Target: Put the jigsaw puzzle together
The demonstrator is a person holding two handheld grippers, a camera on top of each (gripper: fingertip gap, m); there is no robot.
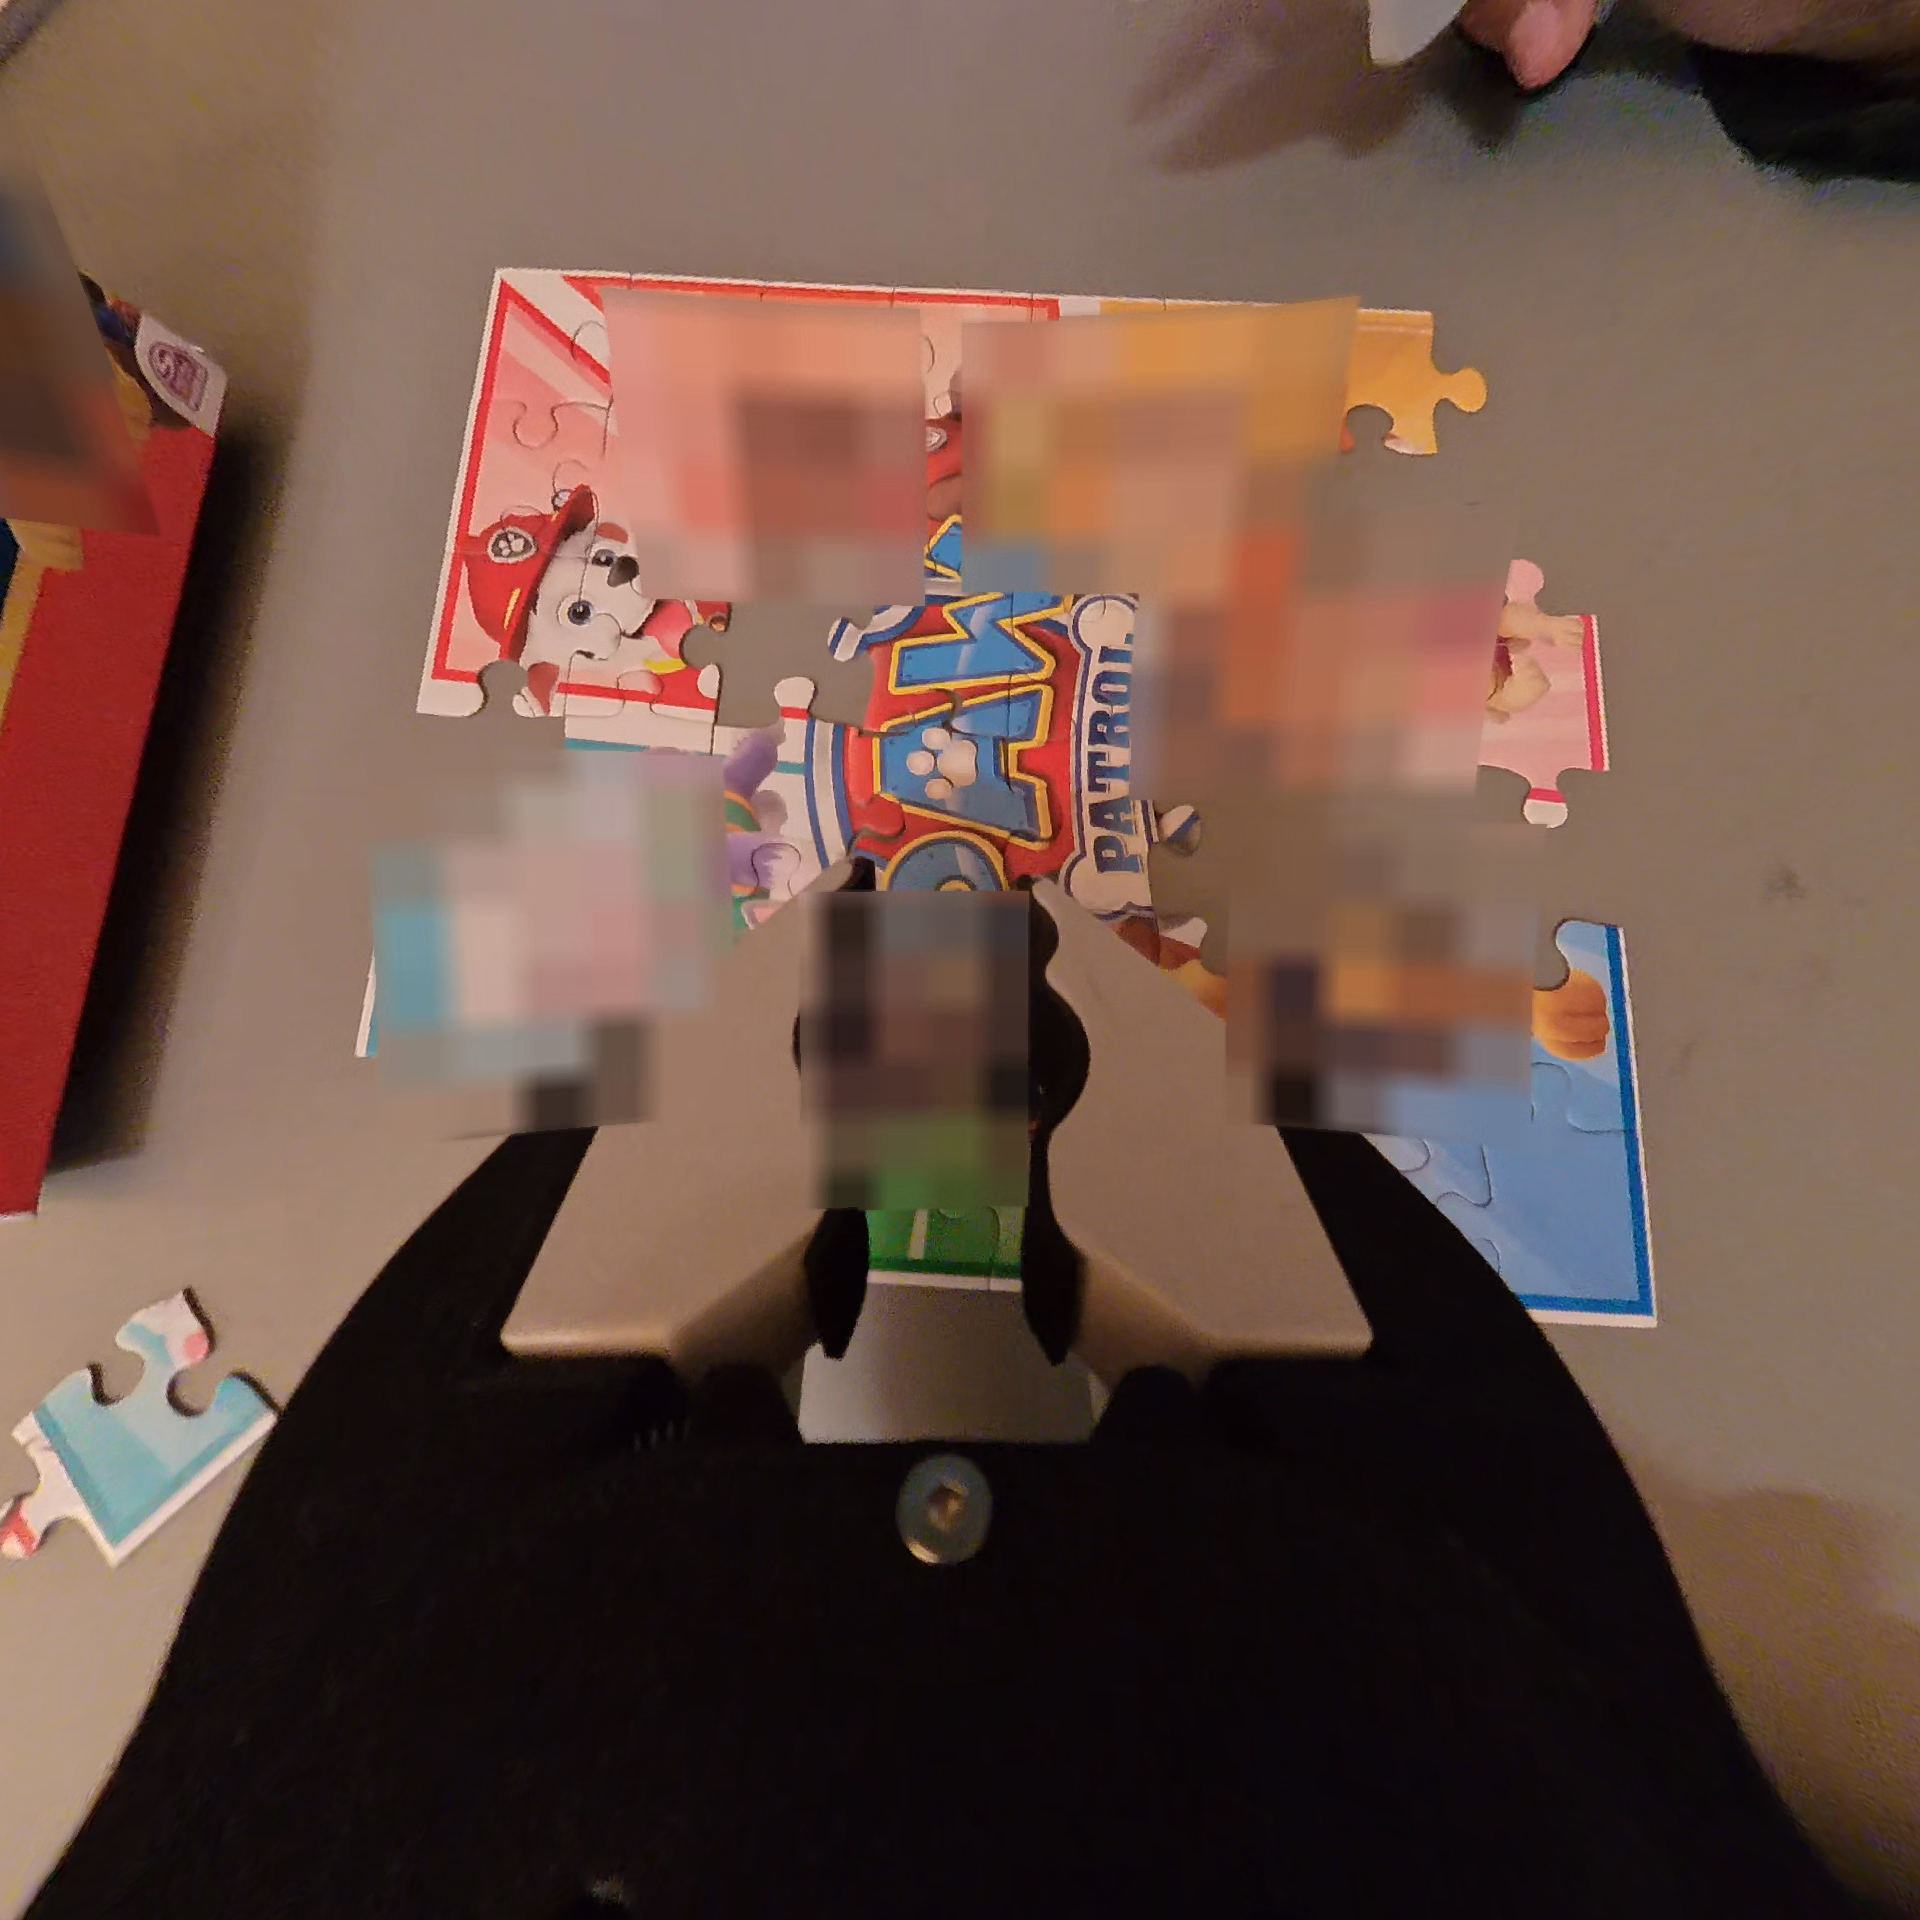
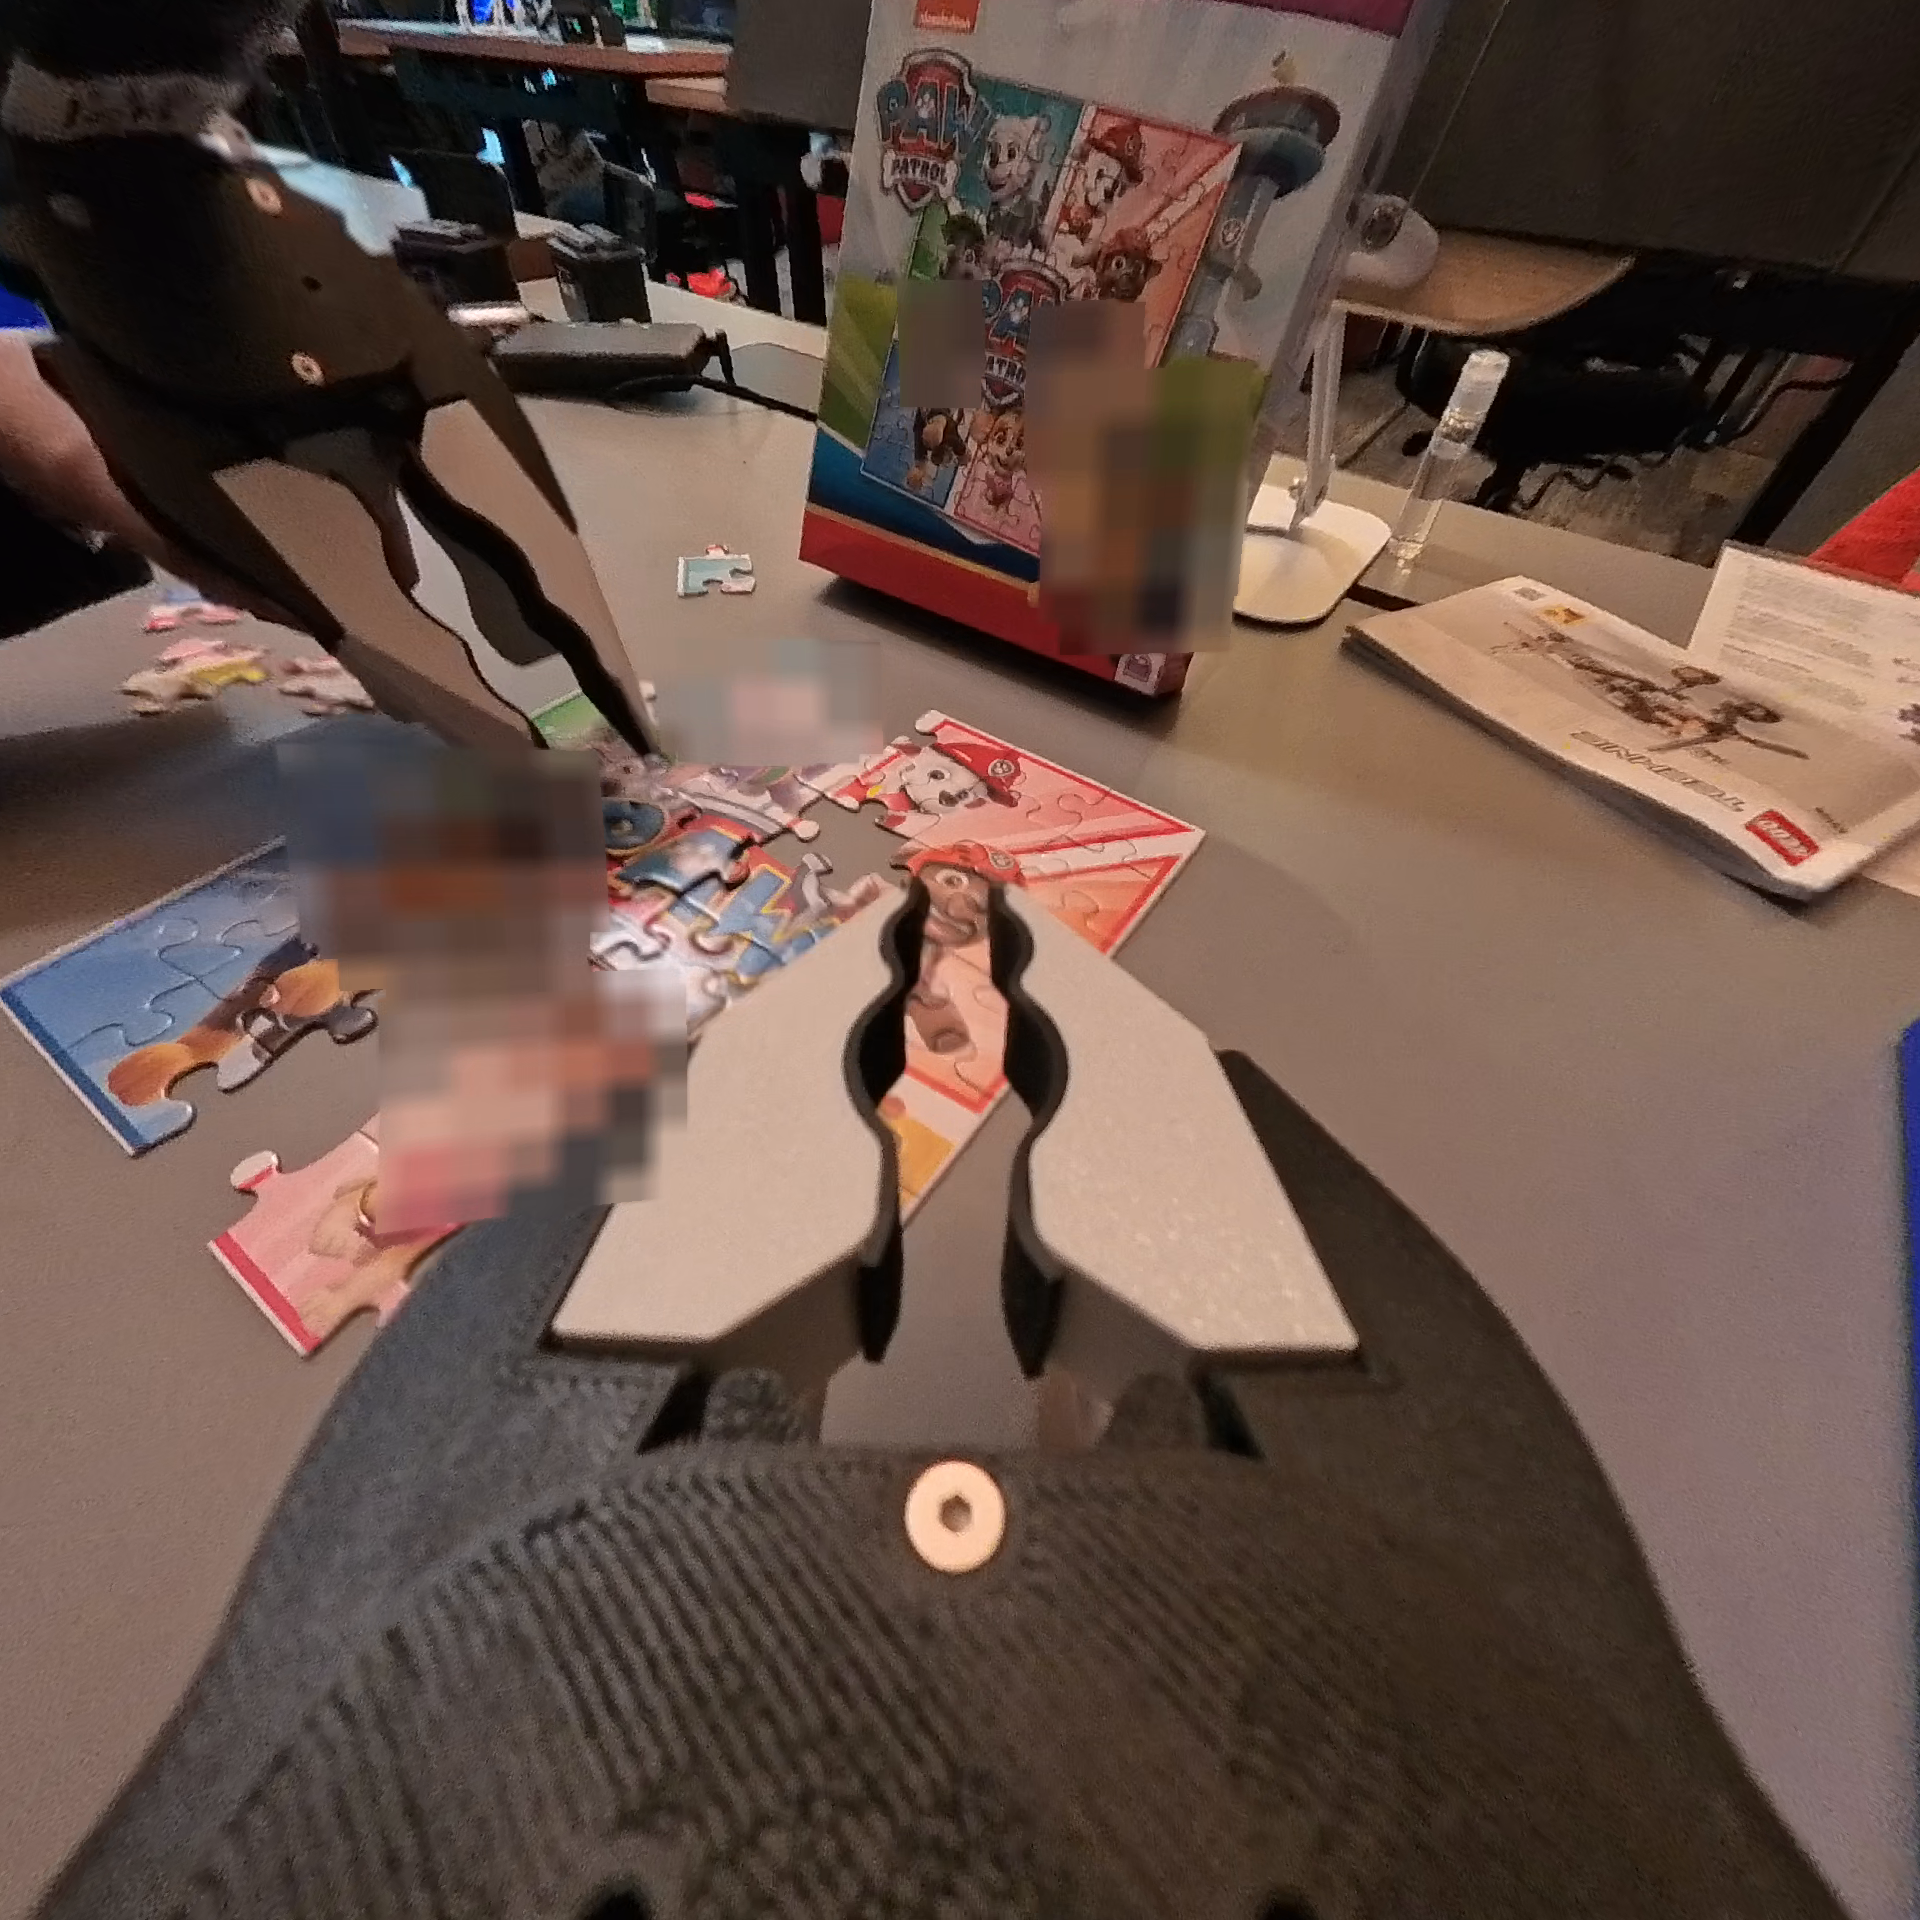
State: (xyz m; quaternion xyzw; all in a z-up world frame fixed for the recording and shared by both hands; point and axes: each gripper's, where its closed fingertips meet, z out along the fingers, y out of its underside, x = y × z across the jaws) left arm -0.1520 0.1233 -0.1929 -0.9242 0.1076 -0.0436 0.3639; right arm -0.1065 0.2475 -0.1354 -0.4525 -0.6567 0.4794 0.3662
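My left gripper (image 1: 940, 883) hangs low over the puzzle (image 1: 977, 727) mid-table, fingers parted with nothing between, tips near the badge pieces; my right gripper (image 2: 961, 904) hovers by its red corner, fingers narrowly apart, empty; one loose piece (image 1: 125, 1434) lies off the puzzle's left edge, the box (image 2: 1039, 364) stands behind

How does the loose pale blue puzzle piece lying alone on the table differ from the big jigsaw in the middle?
The loose pale blue cardboard puzzle piece is a single small piece; the large colourful cartoon jigsaw is many pieces locked together, with gaps still showing. The piece lies by itself near the red cardboard box, away from both tools; the jigsaw sits under the left gripper, whose fingers point onto it. Both lie flat on the grey table.
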